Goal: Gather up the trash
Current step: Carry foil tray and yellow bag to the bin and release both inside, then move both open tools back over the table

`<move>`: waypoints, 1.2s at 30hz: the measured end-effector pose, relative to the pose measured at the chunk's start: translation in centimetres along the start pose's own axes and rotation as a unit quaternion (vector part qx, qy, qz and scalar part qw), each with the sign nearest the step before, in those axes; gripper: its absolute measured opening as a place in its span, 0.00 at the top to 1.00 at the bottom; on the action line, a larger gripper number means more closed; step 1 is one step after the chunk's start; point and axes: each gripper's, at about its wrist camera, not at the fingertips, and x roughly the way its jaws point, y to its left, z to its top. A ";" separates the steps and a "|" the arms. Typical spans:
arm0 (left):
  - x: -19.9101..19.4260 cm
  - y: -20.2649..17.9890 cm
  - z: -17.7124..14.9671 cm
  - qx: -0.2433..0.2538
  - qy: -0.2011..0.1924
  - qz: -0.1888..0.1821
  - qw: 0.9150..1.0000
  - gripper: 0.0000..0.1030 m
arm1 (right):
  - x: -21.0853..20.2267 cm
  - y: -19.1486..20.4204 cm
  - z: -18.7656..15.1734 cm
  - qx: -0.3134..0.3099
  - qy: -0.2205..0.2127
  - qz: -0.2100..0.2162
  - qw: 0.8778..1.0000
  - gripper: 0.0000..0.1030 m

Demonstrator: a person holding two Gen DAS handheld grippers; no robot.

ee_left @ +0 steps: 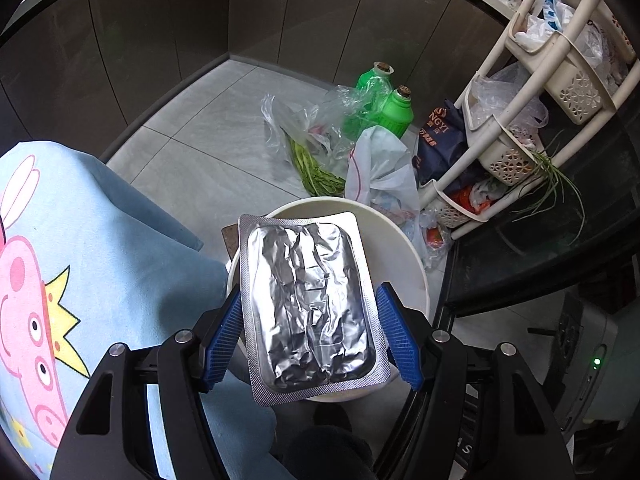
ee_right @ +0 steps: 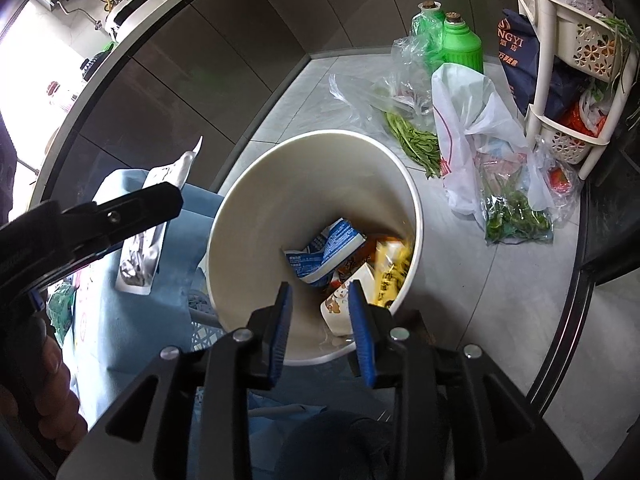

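Note:
My left gripper is shut on a flat silver foil blister pack, held by its two long edges just above the rim of the white round trash bin. The pack hides most of the bin's opening in the left wrist view. In the right wrist view the bin holds a blue and white wrapper, a yellow packet and a small printed cup. My right gripper is open and empty above the bin's near rim. The left gripper and its pack show at the left there.
A blue cartoon cloth covers a surface left of the bin. On the tiled floor behind lie plastic bags with green vegetables, two green bottles and a white bag. A cream basket rack stands at the right beside a dark cabinet.

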 end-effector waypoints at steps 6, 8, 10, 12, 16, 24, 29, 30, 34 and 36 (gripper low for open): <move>0.3 0.0 0.2 -0.004 -0.001 0.004 1.000 0.38 | -0.1 0.1 -0.1 -0.007 -0.003 -0.005 1.000 0.70; 0.3 -0.1 0.2 -0.004 -0.003 0.003 1.000 0.37 | -0.1 0.1 -0.1 -0.009 -0.002 -0.005 1.000 0.70; 0.1 -0.1 0.3 -0.004 -0.010 0.008 1.000 0.27 | 0.0 0.1 -0.1 -0.010 -0.002 -0.005 1.000 0.70; -0.3 -0.1 0.3 -0.003 -0.022 0.013 1.000 0.19 | -0.1 0.2 -0.1 -0.012 -0.003 -0.005 1.000 0.70; -0.9 0.2 0.6 -0.010 -0.036 0.017 0.999 0.08 | -0.1 0.5 -0.3 -0.015 -0.003 -0.006 1.000 0.67; -1.6 1.1 0.6 -0.035 -0.038 0.012 0.999 0.08 | -0.7 1.2 -0.2 -0.026 -0.018 0.000 0.999 0.37; -2.6 1.4 0.6 -0.036 -0.047 0.011 0.998 0.08 | -1.2 1.8 -0.1 -0.031 -0.026 0.005 0.999 0.18; -3.0 1.5 0.6 -0.038 -0.049 0.008 0.998 0.08 | -1.4 1.9 -0.1 -0.033 -0.029 0.006 0.999 0.07; -4.6 1.9 0.5 -0.051 -0.064 0.000 0.997 0.08 | -2.1 2.7 -0.2 -0.046 -0.037 0.005 0.998 0.03; -5.7 2.2 0.2 -0.056 -0.070 -0.002 0.996 0.08 | -2.5 3.1 -0.2 -0.049 -0.038 0.006 0.998 0.03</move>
